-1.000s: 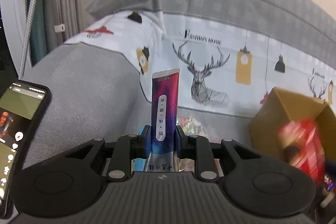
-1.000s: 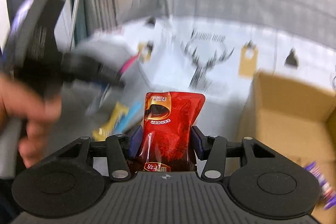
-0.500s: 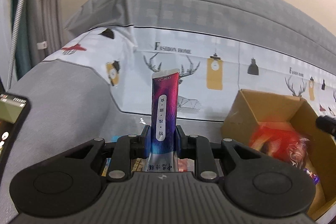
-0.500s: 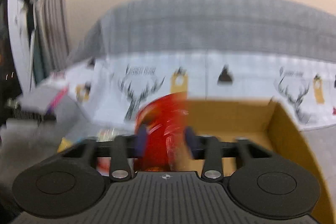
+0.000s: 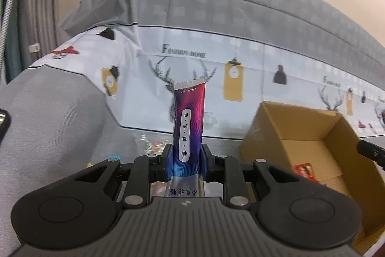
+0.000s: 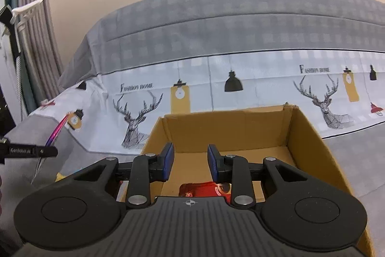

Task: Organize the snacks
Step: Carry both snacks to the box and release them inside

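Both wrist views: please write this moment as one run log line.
left gripper: shut on purple stick packet | right gripper: open, over cardboard box | red snack packet: inside box

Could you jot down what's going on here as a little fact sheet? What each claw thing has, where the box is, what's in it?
left gripper: jaws shut on a tall purple packet, held upright
right gripper: jaws open, nothing between them, poised over the box
box: open cardboard, on the grey sofa
in the box: a red packet lying on the bottom
behind: deer-print cover on the sofa back
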A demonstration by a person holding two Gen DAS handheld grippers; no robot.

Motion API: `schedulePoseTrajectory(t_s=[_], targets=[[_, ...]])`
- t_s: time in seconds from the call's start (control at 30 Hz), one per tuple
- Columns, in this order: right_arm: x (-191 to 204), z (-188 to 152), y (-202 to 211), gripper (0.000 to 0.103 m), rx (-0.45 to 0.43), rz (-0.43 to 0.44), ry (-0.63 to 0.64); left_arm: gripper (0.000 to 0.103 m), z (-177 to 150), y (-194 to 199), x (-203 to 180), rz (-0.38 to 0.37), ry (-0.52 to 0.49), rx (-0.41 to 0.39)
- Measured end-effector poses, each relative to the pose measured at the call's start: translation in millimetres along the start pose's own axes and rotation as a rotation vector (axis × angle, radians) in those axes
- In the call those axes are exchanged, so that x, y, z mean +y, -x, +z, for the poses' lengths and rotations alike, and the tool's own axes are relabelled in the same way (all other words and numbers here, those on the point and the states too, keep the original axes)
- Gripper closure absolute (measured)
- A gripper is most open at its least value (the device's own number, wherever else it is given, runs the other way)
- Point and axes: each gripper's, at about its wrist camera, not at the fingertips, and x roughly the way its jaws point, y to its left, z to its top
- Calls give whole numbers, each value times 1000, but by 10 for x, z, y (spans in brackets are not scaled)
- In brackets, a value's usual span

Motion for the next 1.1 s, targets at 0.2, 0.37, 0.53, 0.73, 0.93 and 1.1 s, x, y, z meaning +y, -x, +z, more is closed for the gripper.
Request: schedulePoseTrajectory(t_s=[0.2,0.37,0.53,0.73,0.93,1.1], targets=[[-113,5,1,48,-2,-63,-14,78,-28,61,-340,-140,-52,-41],[-230,6,85,28,-31,-125,-11,78,-104,137,-780,-292,-124,-88],[-418,12,187,20,-65,-226,-37,76,-234,220,-1226,-447,-229,-113],[-716,-1,328,13,-106,-342,-119,65,-358,204,-1477,-528,-293,-91],[-857,-43,328,12,-76,-355,-153,65,-298,90,-1362,-473,-245,-69],[-791,-43,277,12,-60,-329,-126,65,-228,46,-1195,-426,-208,-57]])
